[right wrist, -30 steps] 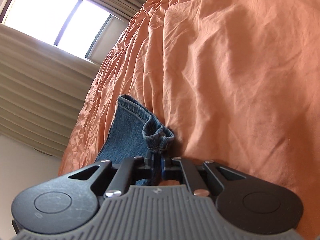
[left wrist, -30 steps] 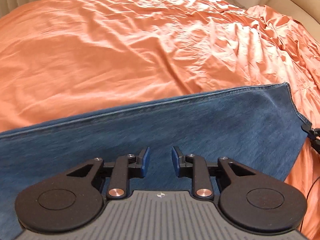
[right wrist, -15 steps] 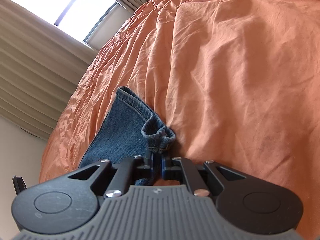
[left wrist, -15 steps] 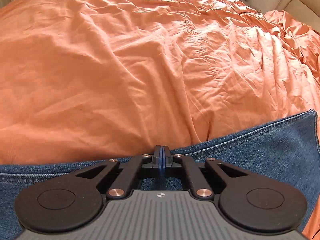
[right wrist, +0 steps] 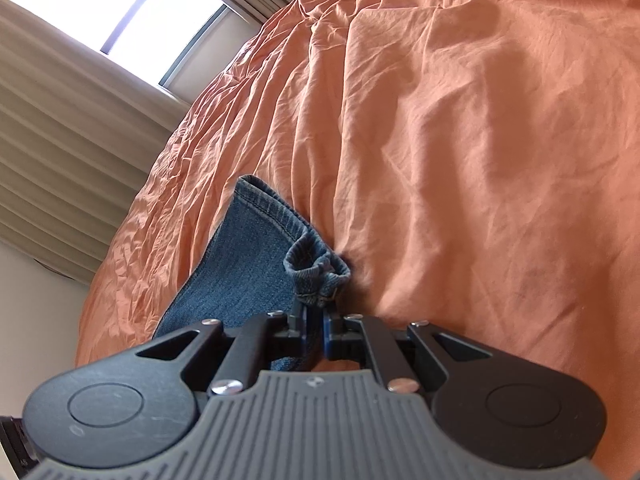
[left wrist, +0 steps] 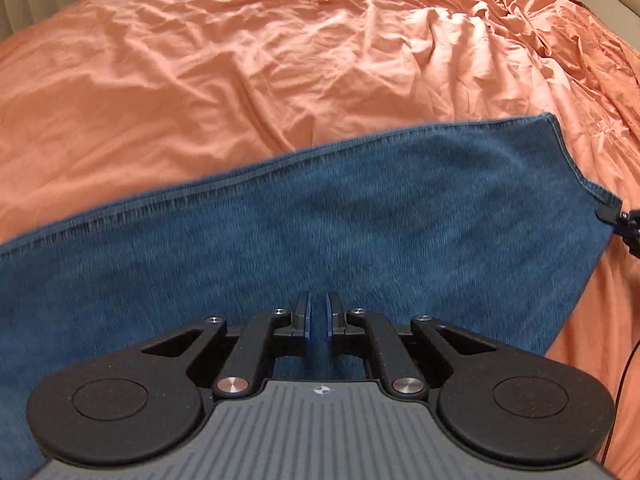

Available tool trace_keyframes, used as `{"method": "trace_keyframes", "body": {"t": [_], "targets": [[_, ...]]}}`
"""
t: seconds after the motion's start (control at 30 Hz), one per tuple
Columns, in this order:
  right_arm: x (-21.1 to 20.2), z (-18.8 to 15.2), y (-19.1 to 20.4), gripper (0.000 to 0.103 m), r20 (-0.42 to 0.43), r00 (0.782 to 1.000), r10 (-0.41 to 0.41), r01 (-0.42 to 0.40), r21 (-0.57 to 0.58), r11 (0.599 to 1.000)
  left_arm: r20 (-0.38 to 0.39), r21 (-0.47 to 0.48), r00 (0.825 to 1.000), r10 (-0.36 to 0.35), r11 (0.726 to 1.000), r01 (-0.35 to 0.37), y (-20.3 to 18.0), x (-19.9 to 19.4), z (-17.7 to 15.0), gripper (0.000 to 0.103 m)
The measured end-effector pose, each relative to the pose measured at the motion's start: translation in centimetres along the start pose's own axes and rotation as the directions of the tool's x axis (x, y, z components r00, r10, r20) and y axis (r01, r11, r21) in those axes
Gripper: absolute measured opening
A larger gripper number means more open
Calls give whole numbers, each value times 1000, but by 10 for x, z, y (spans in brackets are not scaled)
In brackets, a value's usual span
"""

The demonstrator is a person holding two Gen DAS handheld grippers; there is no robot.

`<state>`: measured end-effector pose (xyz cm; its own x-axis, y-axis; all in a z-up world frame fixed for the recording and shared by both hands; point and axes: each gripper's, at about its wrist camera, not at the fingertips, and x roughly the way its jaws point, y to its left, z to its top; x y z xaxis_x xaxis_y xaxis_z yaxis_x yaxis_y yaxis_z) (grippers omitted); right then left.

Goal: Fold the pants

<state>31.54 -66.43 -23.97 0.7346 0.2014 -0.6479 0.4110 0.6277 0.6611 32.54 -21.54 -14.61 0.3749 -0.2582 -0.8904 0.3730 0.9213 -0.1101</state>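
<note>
Blue denim pants lie stretched across an orange bed cover. In the left wrist view my left gripper is shut on a pinch of denim, well inside the long seamed edge. The pants' hem shows in the right wrist view, where my right gripper is shut on its bunched corner. That same right gripper's tip peeks in at the far right of the left wrist view, holding the hem corner. The waist end is out of sight.
The rumpled orange cover fills most of both views, with heaped folds at the far right. Beige curtains and a bright window stand past the bed's edge. A thin black cable hangs at the right.
My left gripper's jaws went from open to shut and now pinch denim. It reached the pants' far seam, then came back, so the seam lies farther ahead again. The right gripper barely moved.
</note>
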Motion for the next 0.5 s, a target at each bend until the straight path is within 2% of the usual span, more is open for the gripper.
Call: {"method": "trace_keyframes", "body": {"t": [0.17,0.27,0.37,0.5], "targets": [[3,-1,8,1,0,1000,-29,29,-31,999,-15,-50,999,-45,998,44,-5,-15,-39,6],[5,-2,11,1,2,999,-40,40,-32,999,-7,-62,999,-34,998,33,-11,-26,-57,5],[3,-3,16,1,12,999,-41,42,-30,999,-44,-110,994,-97,990,92,-10,-30,-71,5],[-11,-1,35,1,44,999,-20,23,-61,998,-90,-154,988,-124,982,109,-1,-30,-89,5]]}}
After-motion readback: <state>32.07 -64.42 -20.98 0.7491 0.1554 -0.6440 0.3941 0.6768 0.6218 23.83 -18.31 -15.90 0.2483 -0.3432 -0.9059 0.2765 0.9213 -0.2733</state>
